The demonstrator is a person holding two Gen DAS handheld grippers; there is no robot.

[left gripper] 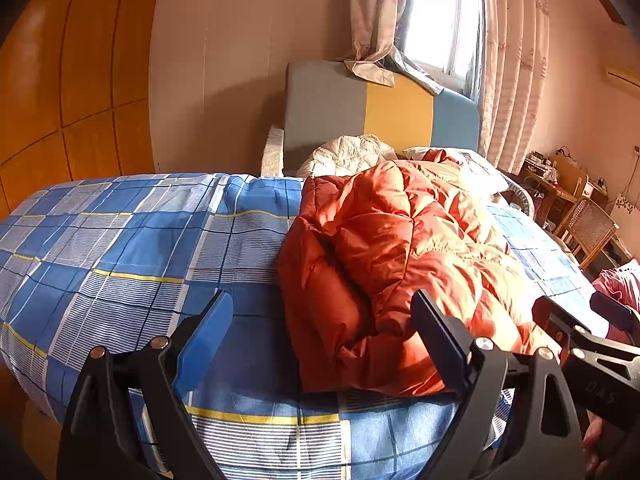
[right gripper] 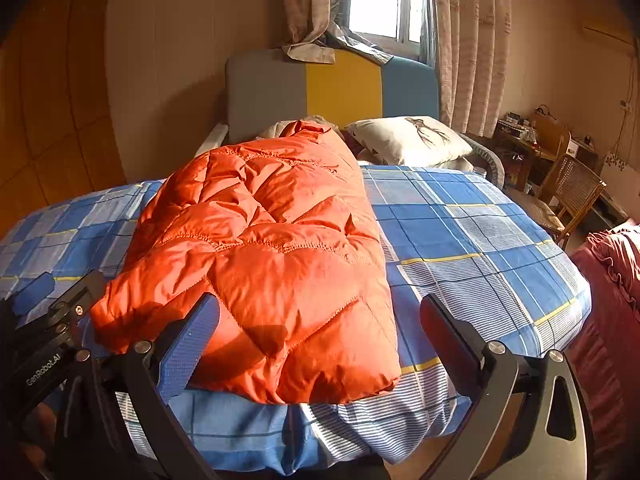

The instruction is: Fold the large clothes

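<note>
On the bed (right gripper: 480, 216), one orange jacket (right gripper: 272, 248)

Orange puffer jacket (right gripper: 264, 256): far end hides the bedding behind it. Bed (right gripper: 480, 240): near edge cut off by frame bottom. Desk clutter (right gripper: 520, 122) too small to identify. Red ruffled fabric (right gripper: 612, 300) cropped at right edge.

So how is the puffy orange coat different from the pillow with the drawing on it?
The orange coat is bright and shiny with quilted stitching; the pillow is pale cream and smooth with a dark drawing. The coat is much bigger, stretched down the bed's middle toward the near edge; the pillow sits at the far end by the headboard. Both are soft, puffy and rest on the blue checked bed.
</note>
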